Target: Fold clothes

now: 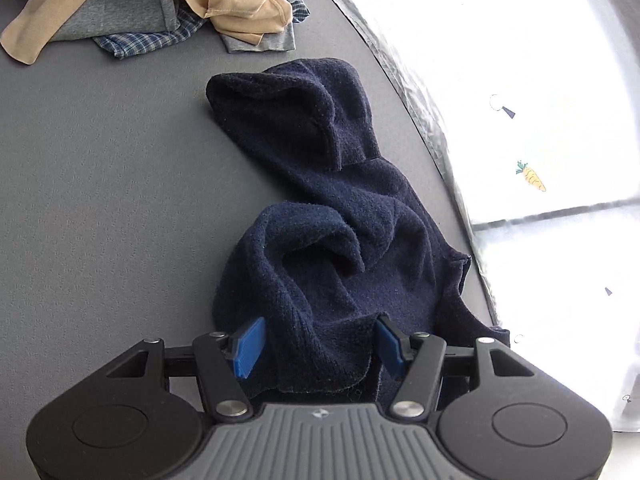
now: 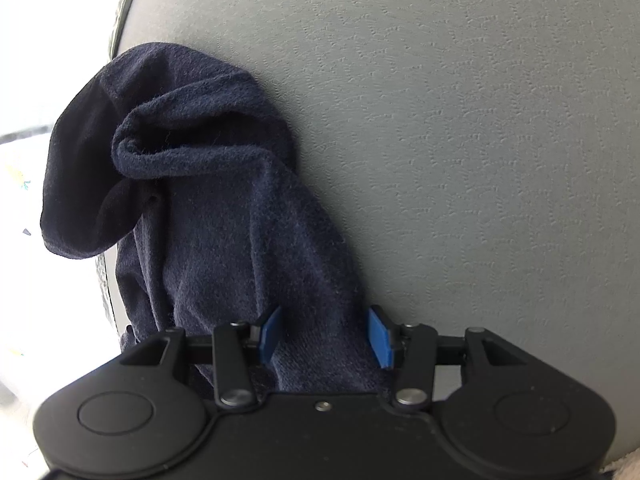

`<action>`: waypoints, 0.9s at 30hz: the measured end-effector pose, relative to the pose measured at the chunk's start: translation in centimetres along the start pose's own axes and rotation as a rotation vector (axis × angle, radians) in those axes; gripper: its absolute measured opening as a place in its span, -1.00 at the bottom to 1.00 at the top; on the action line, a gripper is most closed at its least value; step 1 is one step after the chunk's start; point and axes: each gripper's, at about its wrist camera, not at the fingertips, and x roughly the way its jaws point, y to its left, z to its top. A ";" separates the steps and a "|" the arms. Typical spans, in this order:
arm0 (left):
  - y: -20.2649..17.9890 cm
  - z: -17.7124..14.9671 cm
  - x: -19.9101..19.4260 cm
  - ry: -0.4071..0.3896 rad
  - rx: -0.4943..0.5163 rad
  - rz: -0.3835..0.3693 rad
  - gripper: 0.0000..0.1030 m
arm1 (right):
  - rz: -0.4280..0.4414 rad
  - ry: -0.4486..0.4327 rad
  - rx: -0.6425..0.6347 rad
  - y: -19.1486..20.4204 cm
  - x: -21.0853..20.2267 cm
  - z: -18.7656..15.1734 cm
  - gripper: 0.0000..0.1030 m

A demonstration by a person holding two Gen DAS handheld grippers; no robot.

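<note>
A dark navy knitted garment (image 1: 340, 208) lies crumpled on the grey table (image 1: 100, 200), close to the table's right edge. My left gripper (image 1: 320, 346) is open, with its blue pads on either side of the garment's near edge. In the right wrist view the same navy garment (image 2: 208, 184) lies bunched at the table's left edge, with a part hanging over it. My right gripper (image 2: 324, 334) is open, with a fold of the garment lying between its blue pads.
A pile of other clothes (image 1: 160, 4), beige, grey and blue plaid, lies at the far left of the table. Past the table's right edge (image 1: 420, 112) is a bright white floor mat with a carrot print (image 1: 532, 176). Bare grey tabletop (image 2: 460, 140) fills the right wrist view.
</note>
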 end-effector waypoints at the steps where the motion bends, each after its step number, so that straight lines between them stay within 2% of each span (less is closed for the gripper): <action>1: -0.1 0.1 -0.3 -0.007 0.007 -0.004 0.18 | 0.000 0.000 0.000 0.0 0.0 0.0 -0.05; 5: 0.1 0.7 -1.1 -0.026 -0.016 -0.057 0.23 | -0.005 -0.002 -0.013 0.1 0.0 -0.2 -0.05; 7: 0.1 0.7 -1.0 -0.025 -0.015 -0.046 0.28 | -0.005 0.000 -0.011 0.0 0.0 -0.1 -0.05; 10: 0.1 0.3 0.3 0.017 0.016 0.045 0.28 | -0.003 0.000 -0.010 -0.1 0.0 -0.1 -0.05; 12: 0.4 -0.2 1.4 0.052 0.015 0.080 0.28 | -0.002 0.000 -0.010 -0.1 0.1 -0.2 -0.05; 15: 0.6 -1.0 2.8 0.093 0.014 0.103 0.28 | 0.000 0.001 -0.007 -0.1 0.0 -0.1 -0.05; 21: -0.5 -1.9 4.8 0.130 0.086 0.165 0.28 | -0.003 0.004 -0.008 0.2 0.1 -0.1 -0.04; 27: -0.8 -2.0 6.6 0.179 0.076 0.206 0.25 | 0.012 0.006 0.007 0.2 0.4 0.0 -0.02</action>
